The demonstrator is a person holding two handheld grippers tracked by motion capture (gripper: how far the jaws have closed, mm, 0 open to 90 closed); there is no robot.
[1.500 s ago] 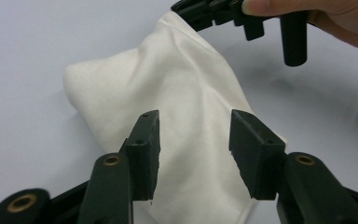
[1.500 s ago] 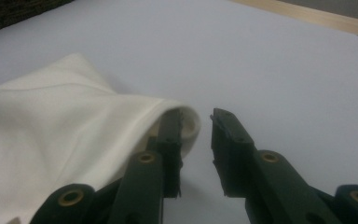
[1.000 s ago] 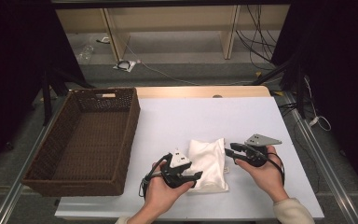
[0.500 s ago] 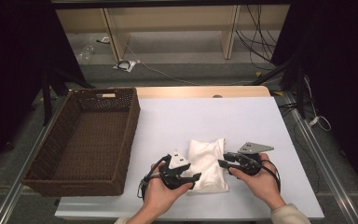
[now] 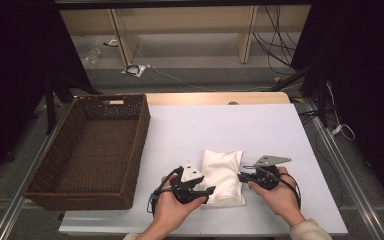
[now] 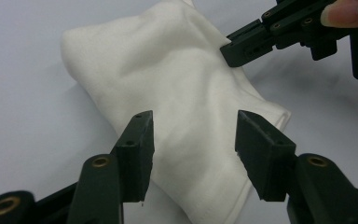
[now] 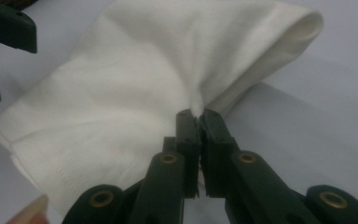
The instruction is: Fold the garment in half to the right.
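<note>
Since a second ago, drawn nearer to the table's front edge: right gripper (image 5: 242,176), earlier poised at the right side of the folded white cloth (image 5: 223,176), now clamped shut on that side's edge, fabric puckered between the closed jaws in the right gripper view (image 7: 196,114). Left gripper (image 5: 207,190) hardly moved, sitting at the cloth's near left corner with jaws spread wide, the cloth (image 6: 177,107) lying between and just beyond them, not yet pinched. Probably the moment before a two-sided lift: one side secured, the other waiting to close. Cloth resting flat on the white table (image 5: 190,130), near the front edge, between the two hands. Further left, a dark brown wicker basket (image 5: 47,187), empty, open side up, well apart from the cloth and the likely place for it. Nothing on the table surface between cloth and basket; only the basket's near wall to clear, so some height needed on the way over. Risk of a one-sided grip letting the folds fall open. Beyond the table, floor with loose cables (image 5: 135,70) and wooden shelf legs (image 5: 245,35), out of the way.
</note>
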